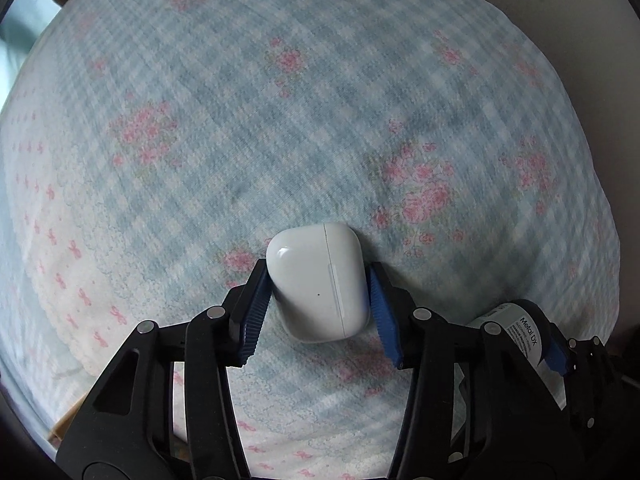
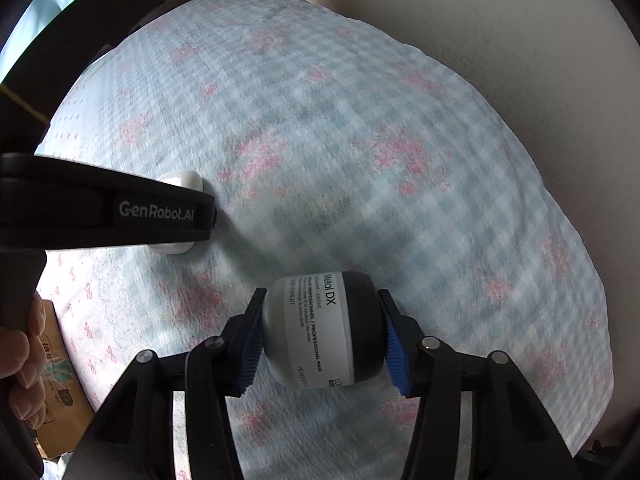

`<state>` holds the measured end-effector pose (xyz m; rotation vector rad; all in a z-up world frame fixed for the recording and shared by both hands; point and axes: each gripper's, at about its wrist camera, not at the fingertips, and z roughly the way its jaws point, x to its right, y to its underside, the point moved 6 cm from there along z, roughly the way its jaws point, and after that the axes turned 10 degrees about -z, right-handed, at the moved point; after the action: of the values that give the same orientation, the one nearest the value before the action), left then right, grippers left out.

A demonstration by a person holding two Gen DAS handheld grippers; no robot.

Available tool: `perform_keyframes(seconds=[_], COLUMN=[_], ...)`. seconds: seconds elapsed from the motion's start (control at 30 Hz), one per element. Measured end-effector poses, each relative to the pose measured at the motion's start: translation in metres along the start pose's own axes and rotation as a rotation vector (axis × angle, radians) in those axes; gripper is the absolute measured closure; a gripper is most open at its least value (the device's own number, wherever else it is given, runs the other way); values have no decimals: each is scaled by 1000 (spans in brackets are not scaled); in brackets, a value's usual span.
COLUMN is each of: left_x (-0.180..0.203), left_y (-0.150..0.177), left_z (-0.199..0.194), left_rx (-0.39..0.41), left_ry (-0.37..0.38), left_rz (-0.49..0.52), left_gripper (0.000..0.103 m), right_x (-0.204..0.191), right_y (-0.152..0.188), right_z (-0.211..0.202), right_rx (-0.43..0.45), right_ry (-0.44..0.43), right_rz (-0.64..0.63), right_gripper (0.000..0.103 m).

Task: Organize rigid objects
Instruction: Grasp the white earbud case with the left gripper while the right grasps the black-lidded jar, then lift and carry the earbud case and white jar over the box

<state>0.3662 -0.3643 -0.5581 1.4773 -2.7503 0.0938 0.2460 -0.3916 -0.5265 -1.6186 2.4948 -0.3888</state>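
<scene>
Blue gingham cloth with pink flowers (image 1: 320,120) covers the surface. Above it, the left hand-held gripper (image 1: 318,280) clamps a white earbud case (image 1: 318,280). Just beside it, the right hand-held gripper (image 2: 322,330) grips a small Metal DX jar (image 2: 322,330).

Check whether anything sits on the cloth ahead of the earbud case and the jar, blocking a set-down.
Nothing visible does. The left gripper holds the earbud case, the right gripper the jar, and the checked cloth ahead of both shows only its print.
</scene>
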Motion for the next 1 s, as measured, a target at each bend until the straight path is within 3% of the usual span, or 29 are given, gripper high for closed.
perform_keyframes(seconds=[0.33,0.5,0.7,1.0], left_x=[1,2,2,-26], left_y=[-5,-1,18,65], left_z=[-24,-52,-117,-244], left_rx=[35,61,113,239], left_ry=[16,40,87,144], left_rz=[8,0,-9,-40], left_gripper=[59,59,59,59], right_x=[4,6,5,-14], right_y=[1,7,5,-9], right_z=[0,-23,-71,-188], right_rx=[-1,22,48,128], right_ry=[-4,1,11,35], right_rz=[10,13,11,-65], right_gripper=[55,55,55,55])
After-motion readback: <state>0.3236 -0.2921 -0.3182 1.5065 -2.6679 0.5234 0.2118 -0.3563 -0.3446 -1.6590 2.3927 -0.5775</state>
